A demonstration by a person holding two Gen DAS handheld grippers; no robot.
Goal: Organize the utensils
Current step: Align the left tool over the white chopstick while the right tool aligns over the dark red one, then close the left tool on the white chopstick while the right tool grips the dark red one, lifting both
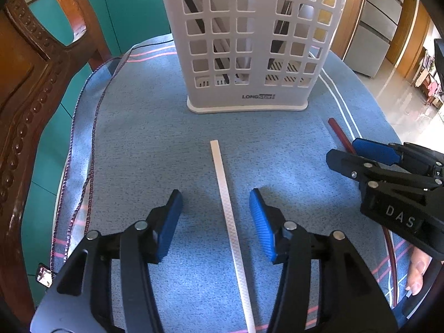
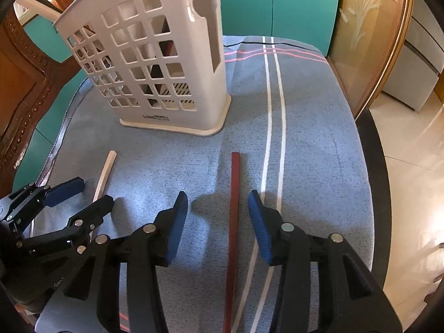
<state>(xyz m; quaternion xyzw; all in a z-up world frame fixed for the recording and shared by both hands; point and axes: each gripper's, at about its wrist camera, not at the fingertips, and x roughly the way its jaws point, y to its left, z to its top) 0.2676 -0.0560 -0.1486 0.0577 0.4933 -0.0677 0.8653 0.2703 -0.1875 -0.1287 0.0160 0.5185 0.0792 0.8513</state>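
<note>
A white chopstick lies on the blue cloth, running between the fingers of my open left gripper. It also shows in the right wrist view. A dark red chopstick lies between the fingers of my open right gripper; its tip shows in the left wrist view. The right gripper appears at the right of the left wrist view, the left gripper at the left of the right wrist view. A white lattice utensil holder stands upright beyond both, holding several sticks. Neither gripper touches its chopstick.
The blue cloth with white and pink stripes covers a small round table. A carved wooden chair back stands at the left. Teal cabinets are behind; tiled floor drops off at the right.
</note>
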